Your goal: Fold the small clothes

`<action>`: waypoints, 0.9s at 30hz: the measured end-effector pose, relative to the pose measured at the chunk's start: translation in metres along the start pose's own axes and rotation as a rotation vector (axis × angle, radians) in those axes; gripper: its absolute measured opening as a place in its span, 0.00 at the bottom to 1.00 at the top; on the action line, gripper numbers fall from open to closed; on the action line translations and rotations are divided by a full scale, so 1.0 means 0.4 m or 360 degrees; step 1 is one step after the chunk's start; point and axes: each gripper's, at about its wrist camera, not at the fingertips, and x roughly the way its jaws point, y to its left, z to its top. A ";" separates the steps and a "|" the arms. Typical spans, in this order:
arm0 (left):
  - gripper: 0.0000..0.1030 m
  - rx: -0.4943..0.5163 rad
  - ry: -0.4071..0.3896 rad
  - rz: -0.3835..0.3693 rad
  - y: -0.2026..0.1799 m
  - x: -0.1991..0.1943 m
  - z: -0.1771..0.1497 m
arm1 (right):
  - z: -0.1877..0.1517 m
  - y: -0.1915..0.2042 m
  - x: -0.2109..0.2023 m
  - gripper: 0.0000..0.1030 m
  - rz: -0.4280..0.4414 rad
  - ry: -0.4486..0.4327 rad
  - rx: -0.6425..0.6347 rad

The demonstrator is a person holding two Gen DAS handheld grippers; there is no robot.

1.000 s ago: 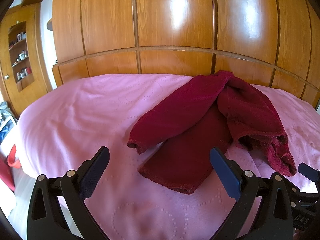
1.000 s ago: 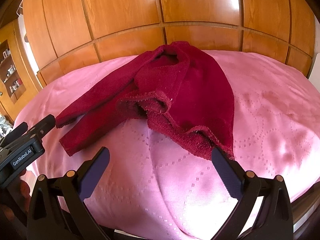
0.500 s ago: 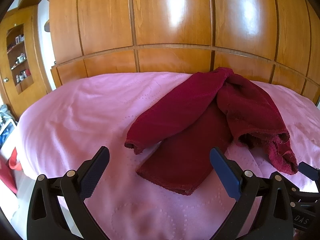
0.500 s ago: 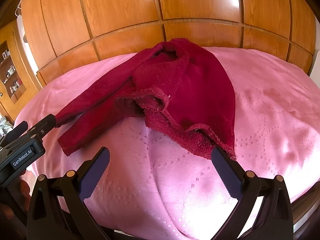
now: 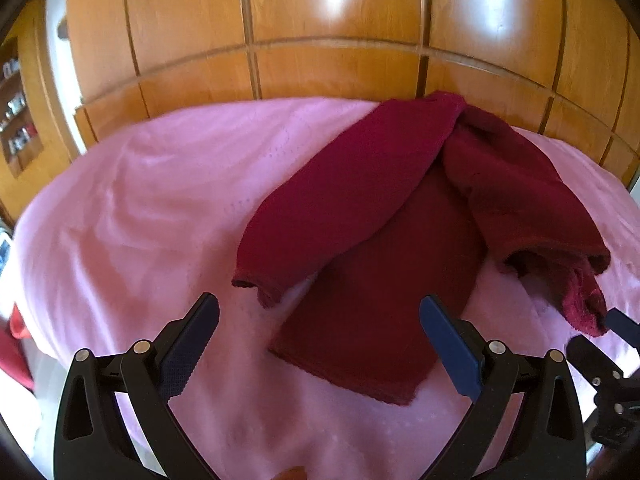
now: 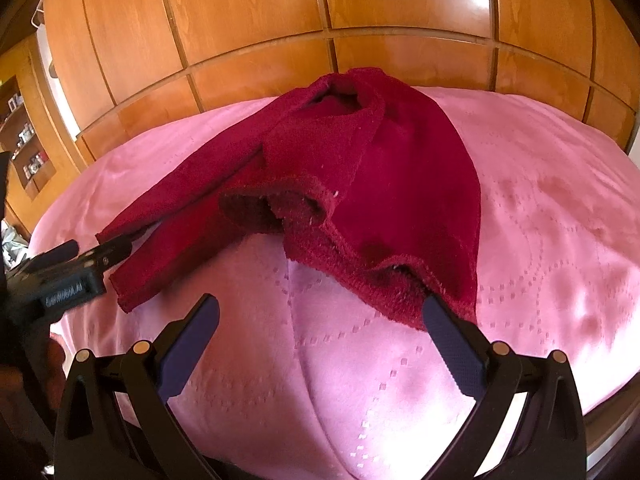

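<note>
A dark red knitted garment (image 5: pixel 400 216) lies crumpled on a pink bedspread (image 5: pixel 140 208), its two sleeves stretching toward the near edge. In the left wrist view my left gripper (image 5: pixel 320 332) stands open just short of the nearer sleeve's cuff, nothing between its fingers. In the right wrist view the same garment (image 6: pixel 380 184) shows its rumpled hem, and my right gripper (image 6: pixel 320 332) is open, its right finger (image 6: pixel 448 332) close beside the hem's edge. The left gripper's body (image 6: pixel 60 280) appears at the left, next to the sleeve ends.
A glossy wooden panelled wardrobe (image 5: pixel 320 40) rises right behind the bed. A wooden shelf unit (image 5: pixel 16 112) with small items stands at the far left. Something red (image 5: pixel 16 344) lies low beside the bed's left side. The bedspread (image 6: pixel 560 240) extends to the right.
Both grippers have moved forward and closer to the garment, which now looks larger. The right finger now reaches the hem's edge. The garment itself has not shifted.
</note>
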 end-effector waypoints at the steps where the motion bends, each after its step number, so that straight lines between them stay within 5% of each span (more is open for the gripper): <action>1: 0.97 -0.0023 0.0014 -0.0007 0.023 0.011 0.012 | 0.005 -0.007 0.000 0.98 0.0008 0.0001 0.0007; 3: 0.96 -0.0072 0.0043 -0.0031 0.073 0.033 0.036 | 0.017 -0.022 -0.001 0.98 0.0004 -0.0007 0.0021; 10: 0.71 -0.0068 0.0138 -0.0172 0.149 0.104 0.086 | 0.065 -0.081 -0.013 0.98 -0.0039 -0.0060 0.0088; 17: 0.68 -0.0011 0.0276 -0.0156 0.148 0.216 0.091 | 0.108 -0.088 -0.020 0.98 0.0014 -0.0079 0.0103; 18: 0.62 -0.0010 0.0261 -0.0166 0.147 0.218 0.092 | 0.114 -0.086 -0.018 0.98 0.0032 -0.0078 0.0109; 22: 0.10 0.0058 0.0240 -0.0221 0.110 0.212 0.090 | 0.135 -0.069 0.009 0.97 0.0106 -0.0034 0.0124; 24: 0.08 0.0104 0.0172 -0.0185 0.086 0.185 0.102 | 0.146 -0.052 0.017 0.89 0.0121 -0.0035 0.0090; 25: 0.08 0.0112 0.0143 -0.0185 0.079 0.170 0.108 | 0.149 -0.044 0.019 0.77 0.0118 -0.0037 0.0062; 27: 0.08 0.0166 0.0039 -0.0161 0.059 0.120 0.120 | 0.160 -0.034 0.023 0.72 0.0129 -0.0034 0.0018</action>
